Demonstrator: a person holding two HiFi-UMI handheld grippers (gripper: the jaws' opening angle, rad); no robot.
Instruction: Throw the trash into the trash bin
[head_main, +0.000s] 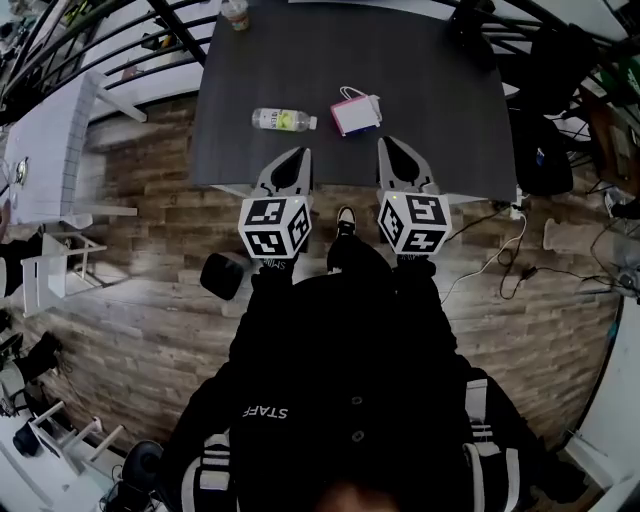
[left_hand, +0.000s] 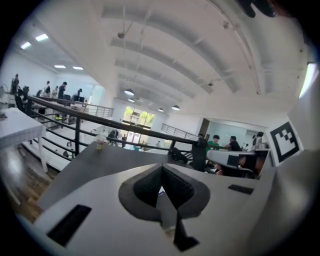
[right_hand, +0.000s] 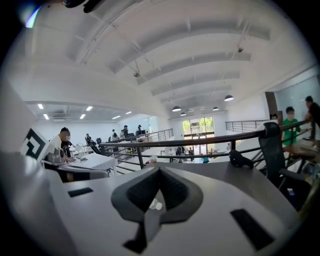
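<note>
Past the black jacket (head_main: 340, 340), the left gripper (head_main: 298, 153) and right gripper (head_main: 389, 144), jaws together and empty, faced the table (head_main: 430, 90), where the bottle (head_main: 283, 119) lay nine-to-three at the left one's twelve o'clock, seemingly nearer it.

table (head_main: 430, 120): dark, matt, smooth | floor (head_main: 130, 300): wood planks, grainy | bottle (head_main: 283, 120): clear glossy plastic | small bag (head_main: 352, 116): pink paper | railing (head_main: 183, 35): dark metal | jacket (head_main: 340, 340): black cloth
</note>
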